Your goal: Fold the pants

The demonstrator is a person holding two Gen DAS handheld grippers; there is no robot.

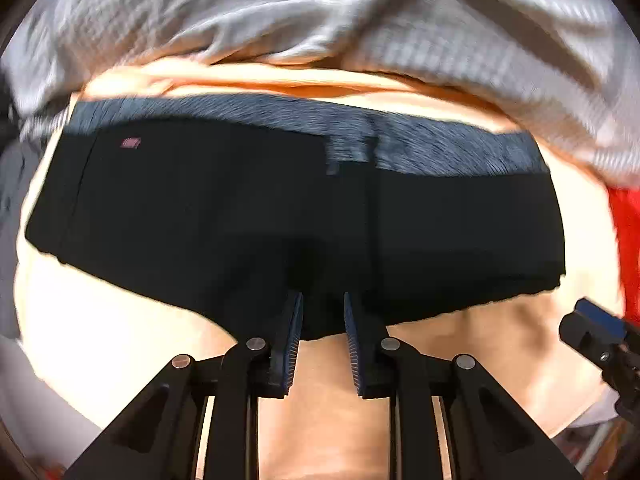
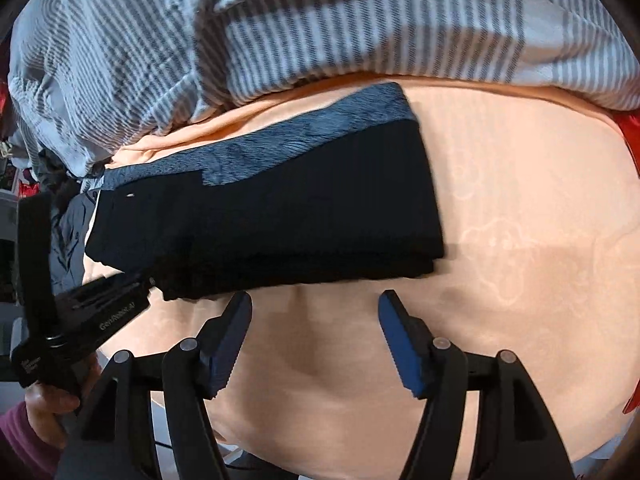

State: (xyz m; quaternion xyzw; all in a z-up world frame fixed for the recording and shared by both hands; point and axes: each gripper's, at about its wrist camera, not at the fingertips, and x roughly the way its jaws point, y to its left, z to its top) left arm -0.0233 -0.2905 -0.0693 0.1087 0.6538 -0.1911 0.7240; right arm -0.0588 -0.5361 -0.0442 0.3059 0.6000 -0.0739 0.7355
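Note:
Black pants [image 1: 248, 216] with a grey-blue fleece lining band [image 1: 400, 144] lie folded into a compact stack on a peach blanket [image 1: 100, 320]. My left gripper [image 1: 322, 300] sits at the stack's near edge, its jaws a narrow gap apart with the fabric edge between the fingertips. In the right wrist view the folded pants [image 2: 280, 216] lie ahead and to the left. My right gripper [image 2: 314, 300] is open and empty just in front of the stack's near edge. The left gripper's body [image 2: 100, 312] shows at the stack's left corner.
A grey-and-white striped duvet [image 2: 280, 32] is bunched along the far side of the blanket [image 2: 520, 240]. Red fabric [image 1: 624, 240] lies at the right edge. A hand in a maroon sleeve [image 2: 36, 420] holds the left tool. The right gripper's tip [image 1: 596, 328] shows at the right.

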